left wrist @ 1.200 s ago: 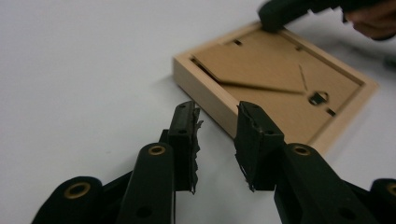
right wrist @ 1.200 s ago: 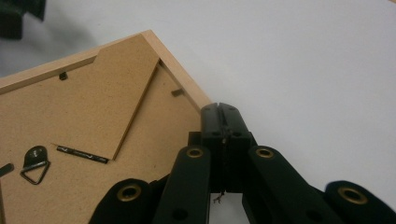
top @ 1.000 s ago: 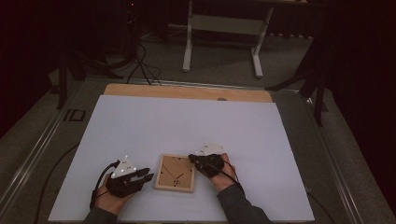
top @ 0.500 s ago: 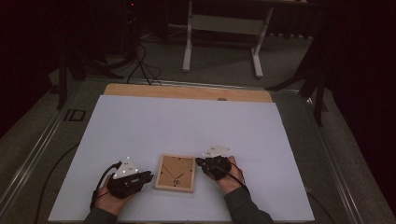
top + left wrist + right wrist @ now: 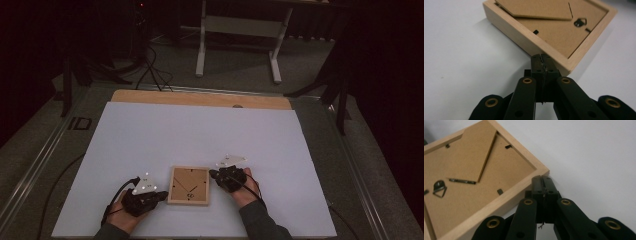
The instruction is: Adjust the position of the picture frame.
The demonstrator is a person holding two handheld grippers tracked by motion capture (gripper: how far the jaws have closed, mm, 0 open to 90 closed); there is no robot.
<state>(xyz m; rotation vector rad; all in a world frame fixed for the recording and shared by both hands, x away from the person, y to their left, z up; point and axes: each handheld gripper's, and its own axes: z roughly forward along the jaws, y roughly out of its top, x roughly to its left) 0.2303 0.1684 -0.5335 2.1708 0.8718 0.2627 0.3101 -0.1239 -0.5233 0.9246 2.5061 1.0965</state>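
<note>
Bare white sheet point(image 5: 200, 135) fills the frame's middle and upper part; the wooden frame point(image 5: 189, 185) at lower centre alone blocks passage between the hands.

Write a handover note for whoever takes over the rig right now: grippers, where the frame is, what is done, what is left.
Left gripper: shut on nothing, jaws just closed, tips at the frame's near-left side.
Right gripper: shut on nothing, tips at the frame's right side near a corner.
Frame: lies face down on the white sheet, between the grippers, backing board and hanger up, stand flap flat.
Done: both grippers brought to the frame.
Left: probably nudging or squaring it; nothing is lifted or opened yet.
</note>
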